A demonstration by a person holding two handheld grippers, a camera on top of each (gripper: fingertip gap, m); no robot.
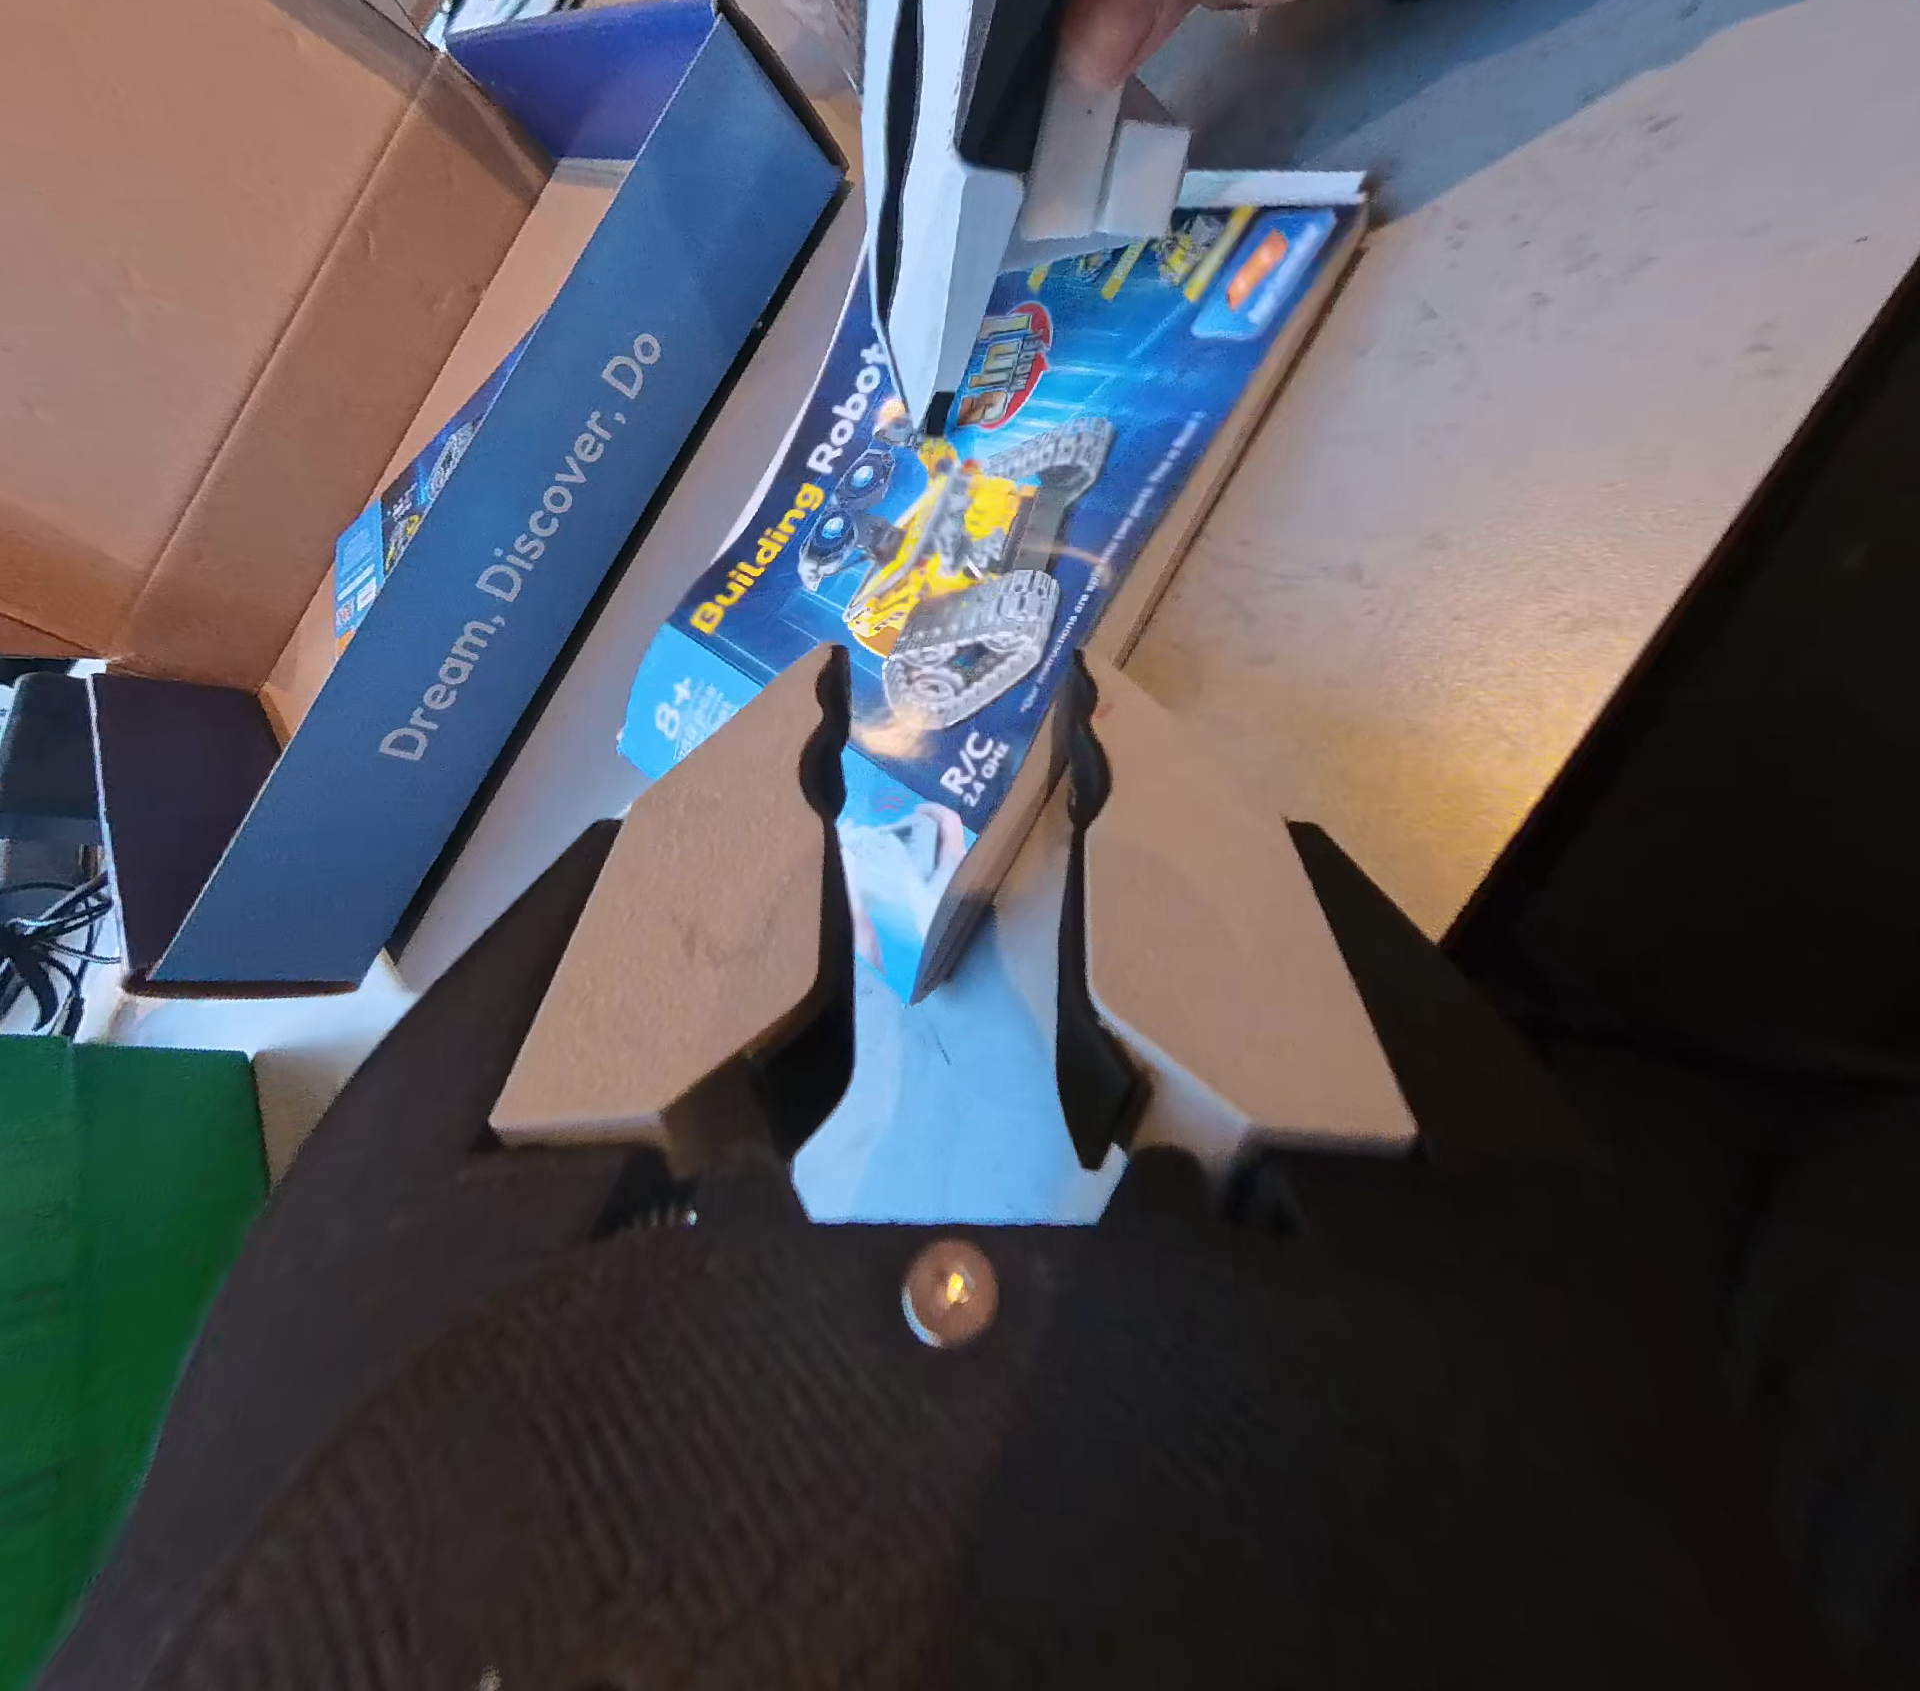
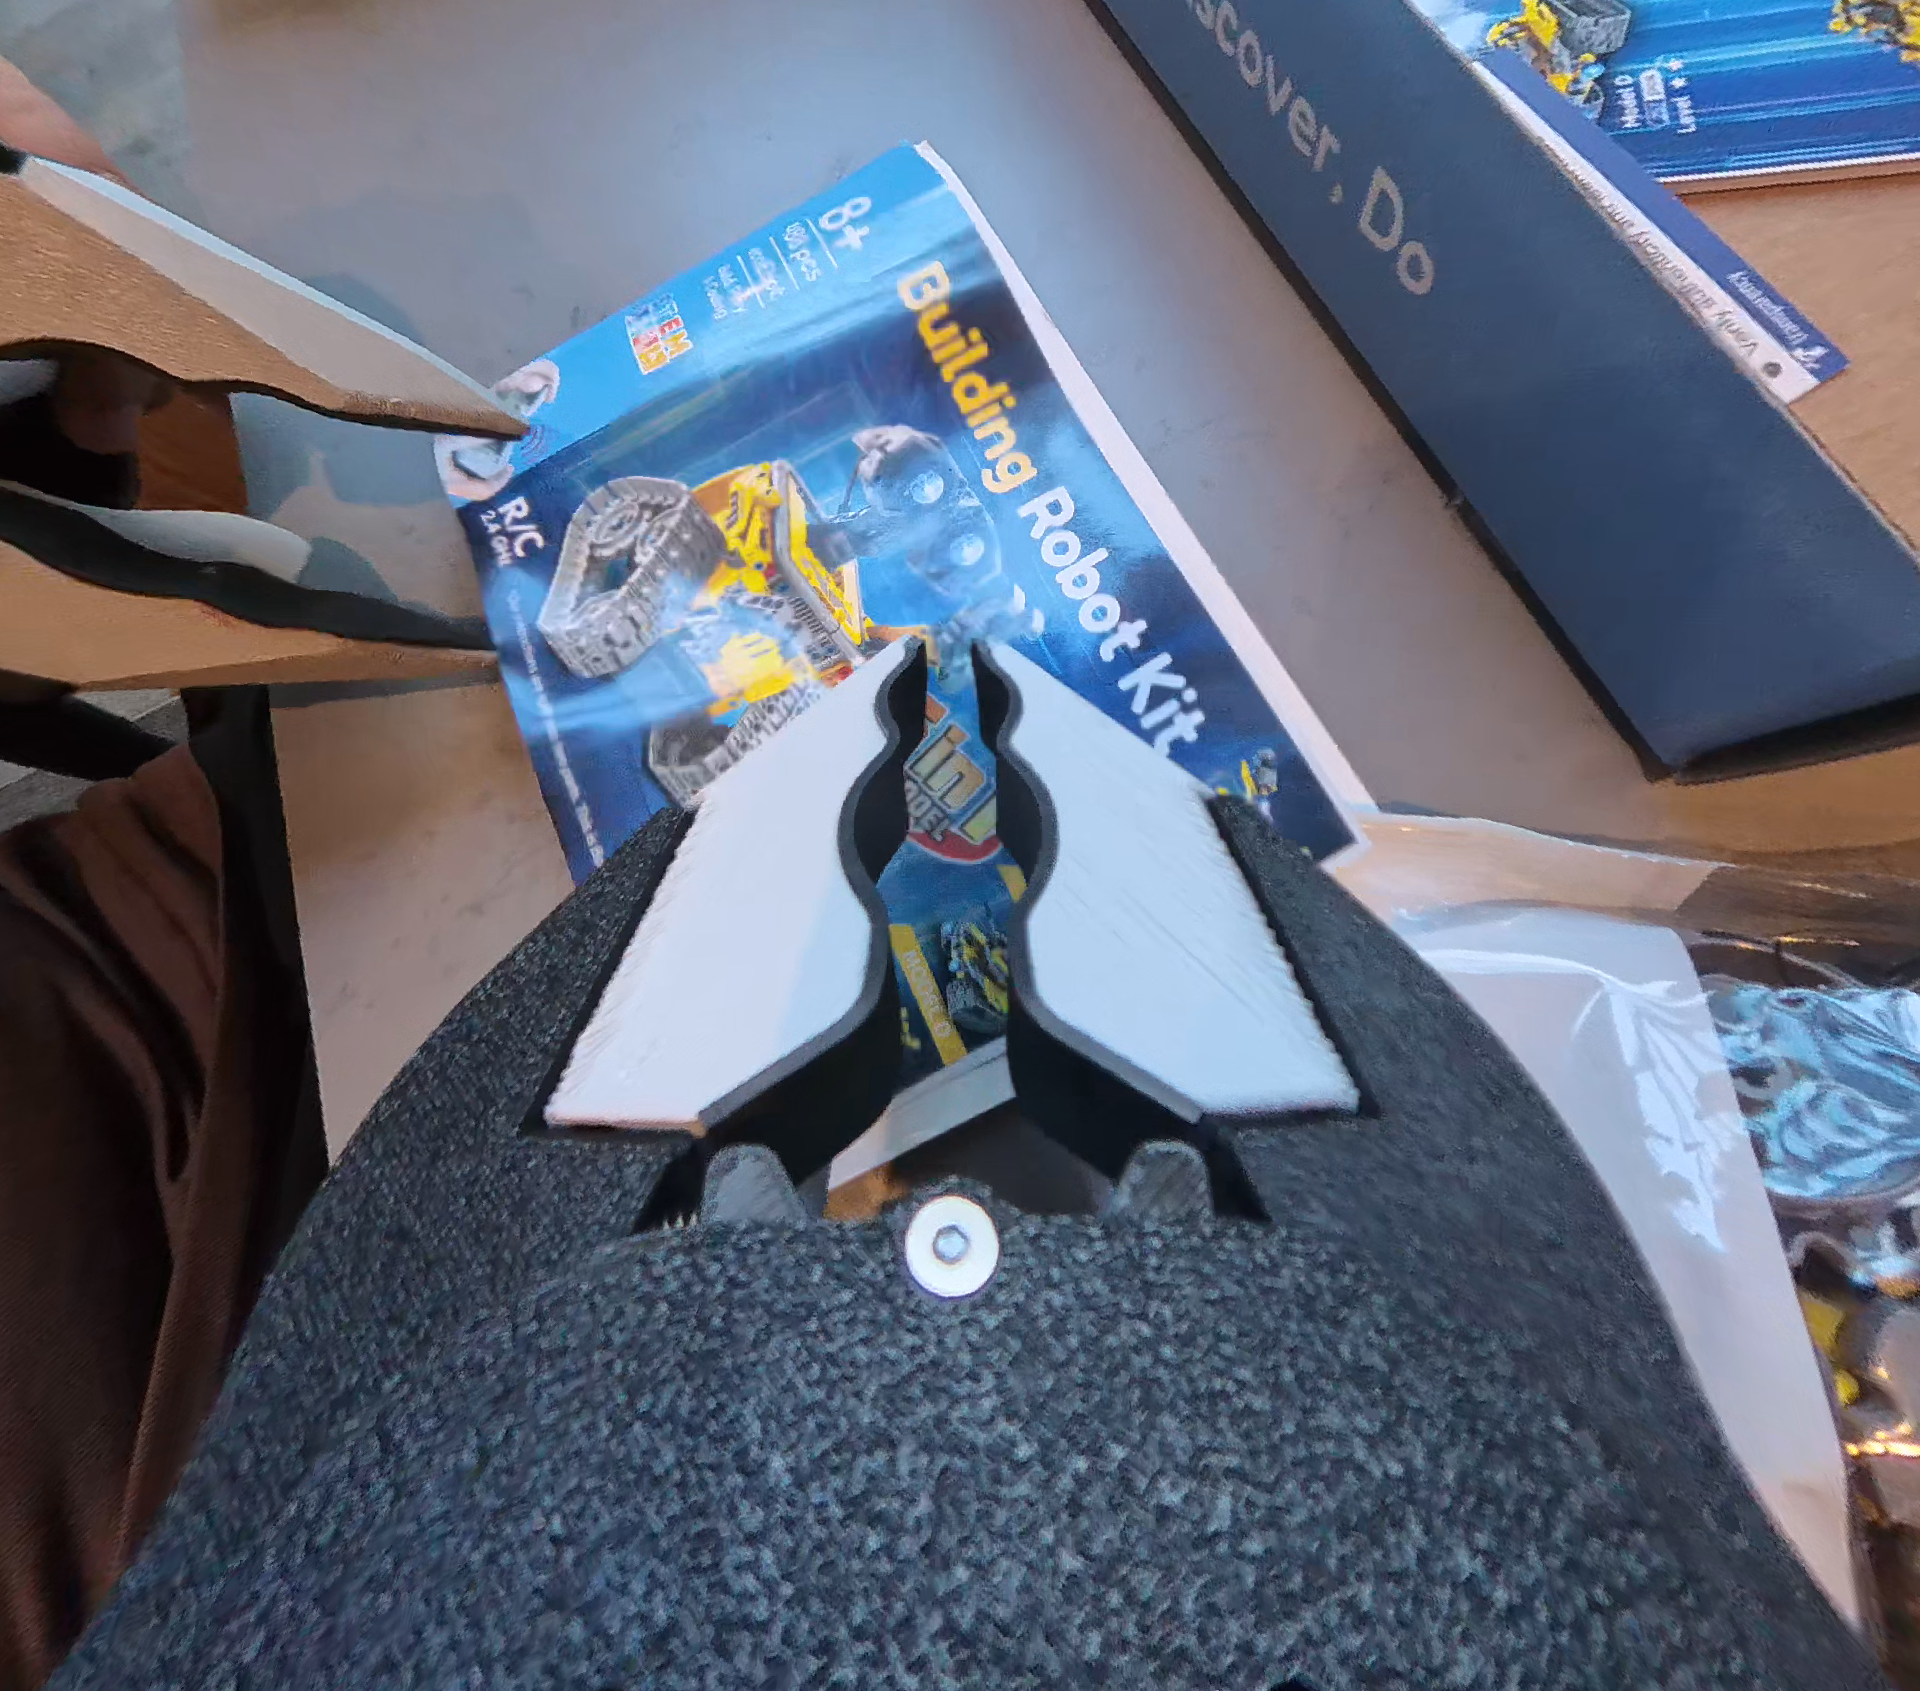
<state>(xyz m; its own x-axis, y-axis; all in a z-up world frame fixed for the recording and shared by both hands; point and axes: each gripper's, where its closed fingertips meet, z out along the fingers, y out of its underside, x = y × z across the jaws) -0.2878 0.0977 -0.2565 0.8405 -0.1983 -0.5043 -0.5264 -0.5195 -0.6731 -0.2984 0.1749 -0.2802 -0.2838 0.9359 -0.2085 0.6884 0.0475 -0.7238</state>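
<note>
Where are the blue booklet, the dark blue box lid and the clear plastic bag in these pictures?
blue booklet (image 2: 831,519): right wrist view, on the middle of its cover picture.
dark blue box lid (image 1: 540,519): left wrist view, on its long side wall.
clear plastic bag (image 2: 1621,1070): right wrist view, on its upper part.

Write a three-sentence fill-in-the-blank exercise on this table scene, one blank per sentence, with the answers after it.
1. A corner of the booklet sits between the ___ fingers of the left gripper.
2. The dark-blue box lies between the booklet and a ___ cardboard box.
3. In the right wrist view, the clear bag lies toward the picture's ___ edge from the right gripper.

Missing words: open; brown; right
</note>
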